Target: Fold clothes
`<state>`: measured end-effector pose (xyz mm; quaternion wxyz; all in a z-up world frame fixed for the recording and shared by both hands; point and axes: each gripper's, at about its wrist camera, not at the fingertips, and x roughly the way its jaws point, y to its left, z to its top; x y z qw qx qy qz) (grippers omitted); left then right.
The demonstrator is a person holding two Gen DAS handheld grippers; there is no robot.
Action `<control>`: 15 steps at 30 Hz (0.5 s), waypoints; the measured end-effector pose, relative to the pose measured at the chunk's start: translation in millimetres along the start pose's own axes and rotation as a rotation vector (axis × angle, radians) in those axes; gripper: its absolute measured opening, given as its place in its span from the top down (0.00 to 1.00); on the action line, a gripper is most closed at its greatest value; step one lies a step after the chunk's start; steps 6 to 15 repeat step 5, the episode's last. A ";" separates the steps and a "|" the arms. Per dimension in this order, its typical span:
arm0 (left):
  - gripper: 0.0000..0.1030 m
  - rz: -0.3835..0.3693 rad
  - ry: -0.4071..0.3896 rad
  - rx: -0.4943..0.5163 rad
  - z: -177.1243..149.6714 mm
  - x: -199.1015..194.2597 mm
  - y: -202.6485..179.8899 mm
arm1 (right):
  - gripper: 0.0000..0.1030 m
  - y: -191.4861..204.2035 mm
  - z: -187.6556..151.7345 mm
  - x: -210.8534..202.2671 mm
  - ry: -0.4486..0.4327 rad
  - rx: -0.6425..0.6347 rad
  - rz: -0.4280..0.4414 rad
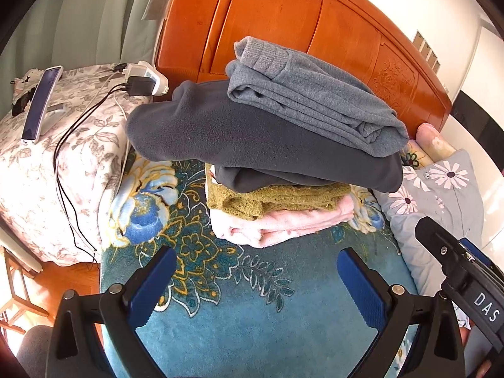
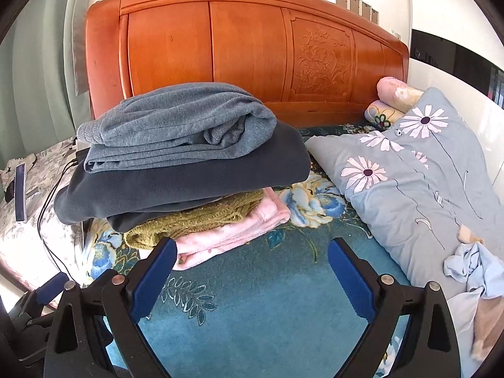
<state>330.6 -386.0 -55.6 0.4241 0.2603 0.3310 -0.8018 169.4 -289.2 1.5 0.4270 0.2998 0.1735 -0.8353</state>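
A stack of folded clothes stands on the teal floral blanket (image 1: 252,324) against the headboard: a light grey-blue garment (image 1: 315,100) on top, a dark grey fleece (image 1: 239,135), an olive knit (image 1: 277,200) and a pink piece (image 1: 283,223) at the bottom. The right wrist view shows the same stack: grey-blue garment (image 2: 176,126), fleece (image 2: 176,186), olive knit (image 2: 201,217), pink piece (image 2: 230,233). My left gripper (image 1: 256,283) is open and empty, in front of the stack. My right gripper (image 2: 252,277) is open and empty, just right of the left one, where it also shows (image 1: 466,277).
An orange wooden headboard (image 2: 252,50) stands behind the stack. A grey daisy-print pillow (image 2: 409,170) lies to the right, with crumpled light-blue cloth (image 2: 472,264) on it. On the left, a floral-covered surface (image 1: 37,170) holds a phone (image 1: 41,104), a charger block (image 1: 145,82) and cables.
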 end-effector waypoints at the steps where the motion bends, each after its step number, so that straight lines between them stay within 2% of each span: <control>1: 0.00 -0.004 0.003 0.002 -0.3 0.8 -0.6 | 0.06 0.3 0.0 0.3 0.004 -0.001 -0.002; 5: 0.00 -0.030 0.010 0.017 -1.2 2.3 -3.7 | 0.06 0.4 -0.1 0.6 0.014 -0.005 -0.017; 15: 0.00 -0.030 0.010 0.017 -1.2 2.3 -3.7 | 0.06 0.4 -0.1 0.6 0.014 -0.005 -0.017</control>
